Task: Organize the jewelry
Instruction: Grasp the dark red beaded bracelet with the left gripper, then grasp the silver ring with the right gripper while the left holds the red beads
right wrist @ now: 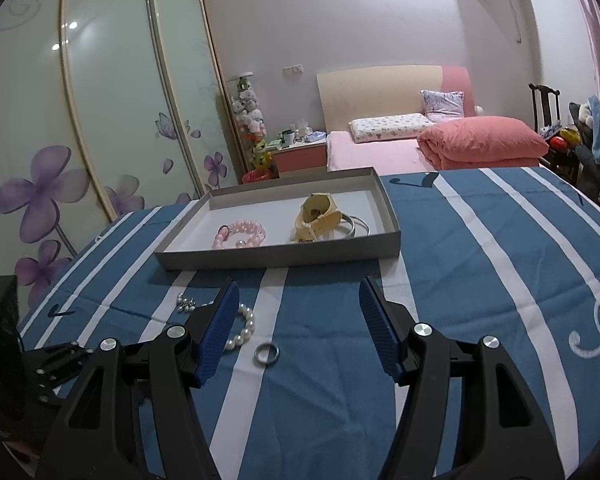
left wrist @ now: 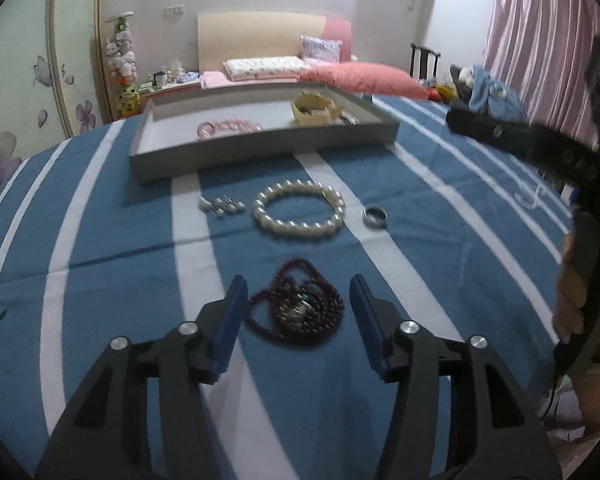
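Our left fingers stand spread, pinching nothing; the dark bead necklace lies coiled on the striped cloth between them, untouched. Our right gripper is likewise spread and empty above the cloth, with the ring lying between its fingers. Beyond the necklace lie the pearl bracelet and the small earrings beside it. Farther off, the grey tray holds a pink bracelet, a yellow watch and a silver bangle. We read no lettering anywhere; only a white curl is stitched on the cloth.
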Motion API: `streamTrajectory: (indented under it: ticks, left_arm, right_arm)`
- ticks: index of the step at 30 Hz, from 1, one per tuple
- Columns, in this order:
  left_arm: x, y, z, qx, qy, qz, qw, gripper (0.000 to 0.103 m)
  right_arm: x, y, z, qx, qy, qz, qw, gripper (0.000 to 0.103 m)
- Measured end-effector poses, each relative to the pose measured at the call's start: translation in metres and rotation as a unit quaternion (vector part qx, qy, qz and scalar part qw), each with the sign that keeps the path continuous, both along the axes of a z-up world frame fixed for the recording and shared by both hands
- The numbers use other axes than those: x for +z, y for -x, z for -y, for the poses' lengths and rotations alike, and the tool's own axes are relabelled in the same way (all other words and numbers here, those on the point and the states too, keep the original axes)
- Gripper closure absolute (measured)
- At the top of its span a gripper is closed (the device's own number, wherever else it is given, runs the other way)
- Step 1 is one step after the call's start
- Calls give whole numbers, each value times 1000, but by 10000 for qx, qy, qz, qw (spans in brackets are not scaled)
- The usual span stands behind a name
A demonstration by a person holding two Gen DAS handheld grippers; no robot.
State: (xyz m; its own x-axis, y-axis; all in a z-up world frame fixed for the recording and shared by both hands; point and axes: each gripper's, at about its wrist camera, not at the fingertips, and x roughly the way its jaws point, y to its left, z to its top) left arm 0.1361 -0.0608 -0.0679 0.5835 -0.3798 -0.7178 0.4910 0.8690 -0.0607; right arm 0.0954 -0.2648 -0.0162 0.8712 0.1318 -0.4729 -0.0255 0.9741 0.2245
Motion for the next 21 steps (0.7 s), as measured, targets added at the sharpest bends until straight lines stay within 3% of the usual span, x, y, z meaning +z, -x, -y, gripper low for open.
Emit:
streamTrajectory:
  ticks: [4,7,8,10,12,16,21]
  left_arm:
    - [-11,-2,11,112,-370,-51,9992,45]
    - [-13,-5,13,272,-444,-183,9985,46]
    - [-13,-4,12,305,-461,-161,9983,51]
    - [-12,-3,10,323,-481,-134,9982,77]
    - [-11,-2,9,300,-526,-105,9981,90]
    - [-10,-7,3,319,-491,-182,9981,91]
    - [-1,-33,-22,823,-255,-237,9960,94]
  right_arm:
    - [-1,7,4,-20,-15,18,10000,40]
    - [-2,11,6,-20,-42,23,10000,40]
    - [-3,11,5,-10,-46,12,10000,40]
    - [-4,11,5,8,-53,0,10000,40]
    - [-6,8,3,44,-73,-43,10000,40]
    - [-10,6,0,121,-81,-148,9998,40]
    - [-19,-1,-5,316,-74,-472,9984,40]
